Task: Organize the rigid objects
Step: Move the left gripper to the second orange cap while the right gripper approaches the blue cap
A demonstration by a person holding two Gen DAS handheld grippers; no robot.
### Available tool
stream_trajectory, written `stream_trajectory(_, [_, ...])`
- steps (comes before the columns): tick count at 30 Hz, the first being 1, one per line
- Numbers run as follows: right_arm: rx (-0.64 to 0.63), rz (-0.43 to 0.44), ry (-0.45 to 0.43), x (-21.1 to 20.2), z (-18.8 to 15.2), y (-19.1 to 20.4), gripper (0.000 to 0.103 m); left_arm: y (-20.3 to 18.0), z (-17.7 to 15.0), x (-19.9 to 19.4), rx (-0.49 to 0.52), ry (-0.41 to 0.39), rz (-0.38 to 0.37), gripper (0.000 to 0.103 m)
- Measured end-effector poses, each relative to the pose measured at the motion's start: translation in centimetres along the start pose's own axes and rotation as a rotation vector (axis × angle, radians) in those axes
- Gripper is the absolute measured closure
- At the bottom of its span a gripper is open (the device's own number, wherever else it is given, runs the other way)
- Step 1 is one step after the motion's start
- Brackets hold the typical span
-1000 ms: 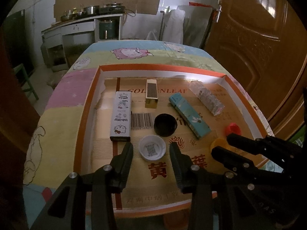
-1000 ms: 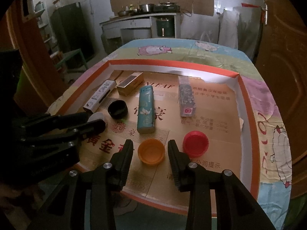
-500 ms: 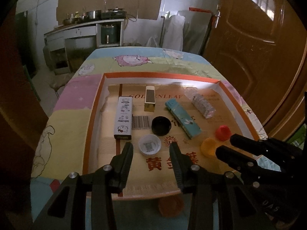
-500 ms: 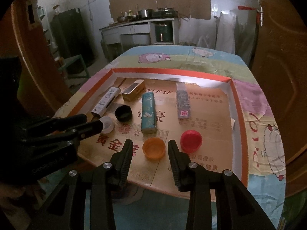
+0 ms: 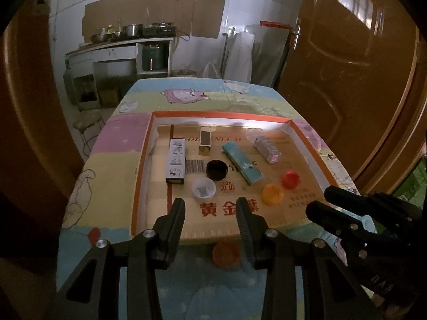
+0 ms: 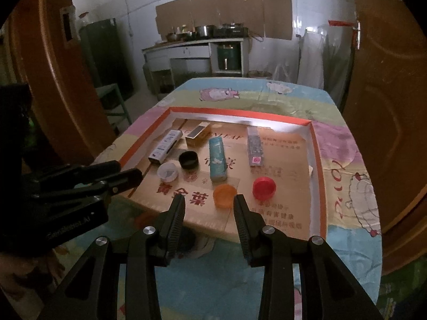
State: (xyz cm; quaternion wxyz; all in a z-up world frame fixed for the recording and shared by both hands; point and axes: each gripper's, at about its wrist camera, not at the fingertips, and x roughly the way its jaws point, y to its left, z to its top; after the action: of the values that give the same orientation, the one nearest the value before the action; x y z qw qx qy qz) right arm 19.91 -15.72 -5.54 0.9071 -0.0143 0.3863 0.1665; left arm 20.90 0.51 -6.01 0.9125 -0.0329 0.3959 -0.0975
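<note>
A shallow cardboard tray (image 5: pixel 221 114) with an orange rim lies on the table. In it are a white cartoon box (image 5: pixel 175 161), a gold box (image 5: pixel 205 142), a teal box (image 5: pixel 242 163) and a clear patterned box (image 5: pixel 263 146). In front of these sit a black lid (image 5: pixel 217 170), a white lid (image 5: pixel 203 188), an orange lid (image 5: pixel 272 194) and a red lid (image 5: pixel 290 179). My left gripper (image 5: pixel 210 210) hangs open above the tray's near edge, holding nothing. My right gripper (image 6: pixel 209 208) is open and empty just short of the orange lid (image 6: pixel 224 195).
A cartoon tablecloth (image 5: pixel 184 96) covers the table. An orange round object (image 5: pixel 226 250) sits below the tray's front edge. Wooden doors (image 5: pixel 347 61) stand to the right, a kitchen counter (image 5: pixel 120 45) with pots at the back. A green chair (image 6: pixel 112 98) is left of the table.
Both grippers have drawn back and risen from the tray, so the objects look smaller and farther. Their jaws kept the same width. Nothing in the tray has moved.
</note>
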Motion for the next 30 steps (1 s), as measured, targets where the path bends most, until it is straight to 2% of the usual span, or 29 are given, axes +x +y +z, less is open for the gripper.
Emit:
stream_trajectory(14, [-0.003, 0.012, -0.023, -4.0, -2.8, 2.1, 0.064, 0.7, -2.8, -4.0, -0.021, -0.032, 0.003, 0.064])
stream_trajectory(16, [0.003, 0.023, -0.015, -3.8, -3.3, 2.2, 0.060, 0.9, -3.4, -4.1, -0.025, -0.030, -0.003, 0.064])
stream_trajectory(17, [0.007, 0.029, -0.003, -3.6, -3.8, 2.3, 0.055, 0.9, -3.8, -4.0, -0.026, -0.026, -0.004, 0.064])
stream_trajectory(24, [0.002, 0.030, 0.041, 0.0, -5.8, 3.0, 0.055, 1.3, -5.6, -3.3, -0.033, 0.013, -0.010, 0.064])
stream_trajectory(30, [0.009, 0.012, 0.088, 3.7, -5.5, 2.9, 0.055, 1.6, -6.1, -2.7, -0.031, 0.024, -0.017, 0.064])
